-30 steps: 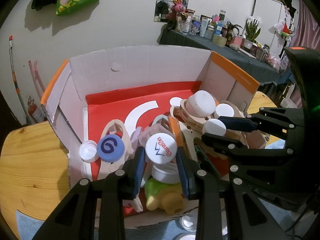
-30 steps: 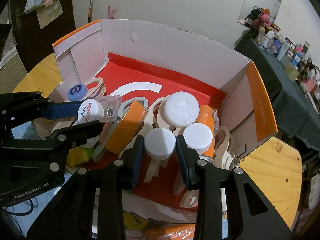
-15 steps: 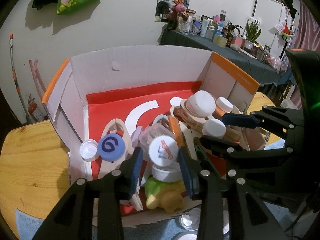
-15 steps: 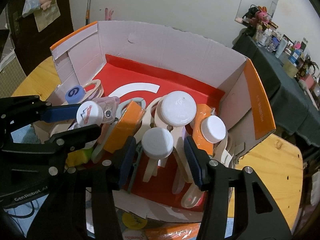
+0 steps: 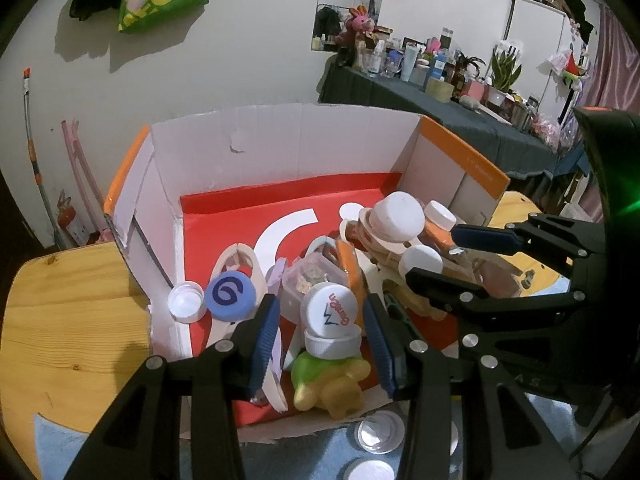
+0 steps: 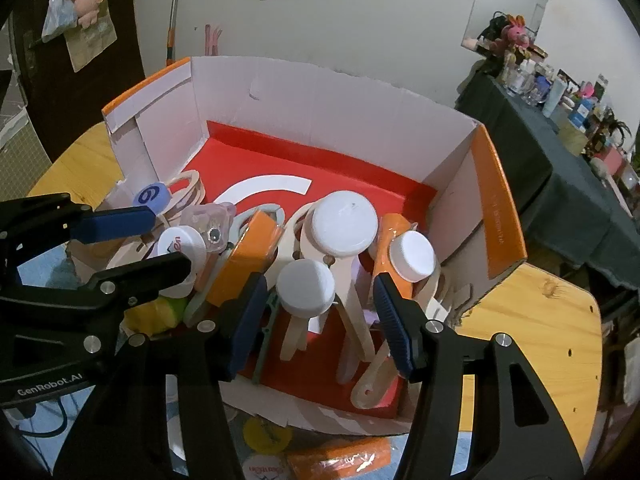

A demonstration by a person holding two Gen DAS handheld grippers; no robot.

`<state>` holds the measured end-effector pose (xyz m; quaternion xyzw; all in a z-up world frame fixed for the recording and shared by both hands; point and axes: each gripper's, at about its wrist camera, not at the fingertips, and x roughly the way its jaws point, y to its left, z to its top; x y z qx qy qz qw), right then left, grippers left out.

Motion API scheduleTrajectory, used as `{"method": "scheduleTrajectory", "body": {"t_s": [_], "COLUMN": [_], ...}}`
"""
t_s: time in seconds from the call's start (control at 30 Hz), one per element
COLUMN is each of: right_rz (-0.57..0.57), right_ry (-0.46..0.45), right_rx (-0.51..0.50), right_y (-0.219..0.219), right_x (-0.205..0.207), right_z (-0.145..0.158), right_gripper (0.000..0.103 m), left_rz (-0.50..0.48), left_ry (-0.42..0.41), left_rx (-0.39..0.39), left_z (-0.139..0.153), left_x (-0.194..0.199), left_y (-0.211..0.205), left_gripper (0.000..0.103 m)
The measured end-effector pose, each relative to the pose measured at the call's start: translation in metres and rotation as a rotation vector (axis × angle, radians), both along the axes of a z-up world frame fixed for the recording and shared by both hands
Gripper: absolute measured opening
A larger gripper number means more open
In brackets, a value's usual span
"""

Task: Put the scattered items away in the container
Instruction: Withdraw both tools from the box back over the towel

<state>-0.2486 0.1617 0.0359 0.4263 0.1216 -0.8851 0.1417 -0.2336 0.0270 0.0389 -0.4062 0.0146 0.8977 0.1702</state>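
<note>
Over box (image 6: 502, 208): printed cap (image 5: 330, 310) sits on pile between left tool (image 5: 320, 344) pads, jaws spread, not pinching. Plain white cap (image 6: 306, 288) same under right tool (image 6: 320, 320), jaws wide apart. I'd lift both tools straight up, avoid nudging stacked caps. More lids (image 5: 378, 434) on desk (image 5: 60, 328) by near box edge; I'd fetch those next.

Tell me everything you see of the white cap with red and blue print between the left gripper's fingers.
The printed white cap is a round, plastic-looking bottle cap with a red word and a blue zigzag mark on its top. It lies tilted, face up, atop another white ribbed cap that rests on a green-and-yellow toy inside the cardboard box. The left gripper is open around it, fingers apart.
</note>
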Motion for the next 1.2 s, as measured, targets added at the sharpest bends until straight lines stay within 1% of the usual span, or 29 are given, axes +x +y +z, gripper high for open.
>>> {"method": "scheduleTrajectory", "body": {"t_s": [0.53, 0.67, 0.9, 0.97, 1.03, 1.2], "right_rz": [-0.003, -0.007, -0.011, -0.011, -0.012, -0.014], "right_ry": [0.044, 0.047, 0.082, 0.089, 0.096, 0.107], "right_rx": [-0.012, -0.044, -0.052, -0.052, -0.053, -0.051], "right_y": [0.002, 0.006, 0.012, 0.015, 0.017, 0.022], "right_x": [0.019, 0.026, 0.047, 0.054, 0.061, 0.076], "right_z": [0.02, 0.028, 0.044, 0.047, 0.049, 0.053], "right_gripper": [0.054, 0.054, 0.054, 0.054, 0.054, 0.054], "left_rz": [-0.001, -0.003, -0.009, -0.012, -0.017, -0.036], "left_ry": [0.044, 0.057, 0.09, 0.098, 0.109, 0.122], "left_rx": [-0.004, -0.01, -0.02, -0.022, -0.024, -0.035], "left_z": [0.022, 0.03, 0.044, 0.046, 0.048, 0.049], "left_x": [0.021, 0.03, 0.055, 0.062, 0.069, 0.087], "left_y": [-0.006, -0.005, -0.003, -0.003, -0.003, 0.001], "left_gripper": [0.047, 0.047, 0.047, 0.049, 0.053, 0.054]}}
